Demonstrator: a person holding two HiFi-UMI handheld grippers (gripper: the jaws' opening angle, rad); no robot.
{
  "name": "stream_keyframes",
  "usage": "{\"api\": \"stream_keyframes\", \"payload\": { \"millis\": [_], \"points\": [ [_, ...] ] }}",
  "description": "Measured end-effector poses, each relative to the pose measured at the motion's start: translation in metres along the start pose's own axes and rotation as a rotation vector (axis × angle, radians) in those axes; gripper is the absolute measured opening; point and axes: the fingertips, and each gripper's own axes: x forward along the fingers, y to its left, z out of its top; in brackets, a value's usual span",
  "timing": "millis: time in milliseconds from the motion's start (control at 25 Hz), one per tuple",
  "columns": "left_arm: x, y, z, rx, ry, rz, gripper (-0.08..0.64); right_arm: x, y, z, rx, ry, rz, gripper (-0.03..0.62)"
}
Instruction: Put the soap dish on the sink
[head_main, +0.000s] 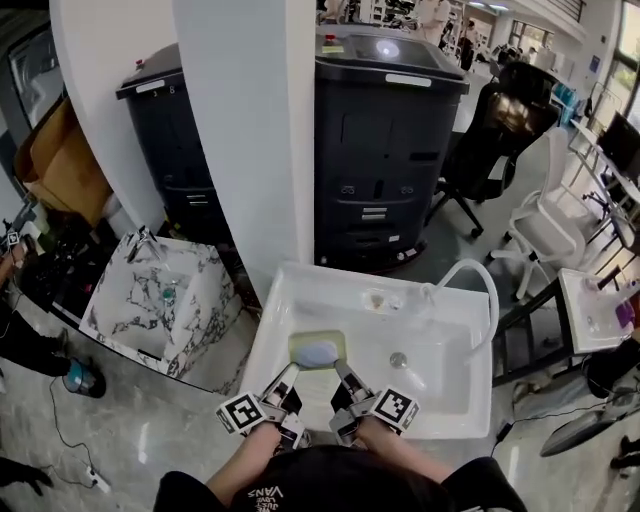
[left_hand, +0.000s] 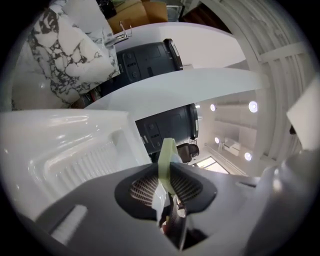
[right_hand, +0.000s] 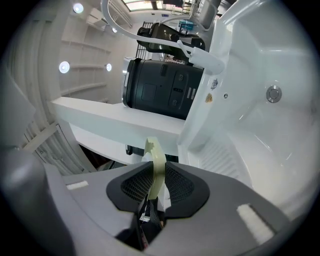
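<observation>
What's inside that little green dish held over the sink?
A pale bluish oval, probably soap, lies in the soap dish. It covers most of the dish's floor, so anything beneath is hidden.

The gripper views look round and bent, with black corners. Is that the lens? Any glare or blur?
Yes, the lens. Left gripper view: straight edges curve, ceiling lights flare, the near jaws look soft, the soap dish rim crisp. Right gripper view: same bending, lights glaring upper left. Head view: milder bending, even light, sheen on the white sink.
</observation>
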Motion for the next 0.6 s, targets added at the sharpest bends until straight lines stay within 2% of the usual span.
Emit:
{"api": "stream_keyframes", "payload": {
  "millis": [320,480,600],
  "points": [
    [0.023,0.009,0.026,0.02,0.138,-0.048,0.124,0.021,-0.002,0.003,-0.008,-0.143,-0.027,0.072],
    [0.037,0.019,0.033,0.02,0.174,-0.018,0.124,0.03,-0.007,0.011,-0.004,-0.19,-0.044,0.072],
    [0.052,0.021,0.033,0.021,0.191,-0.041,0.124,0.035,-0.014,0.02,0.0,-0.203,-0.057,0.072]
  ]
}}
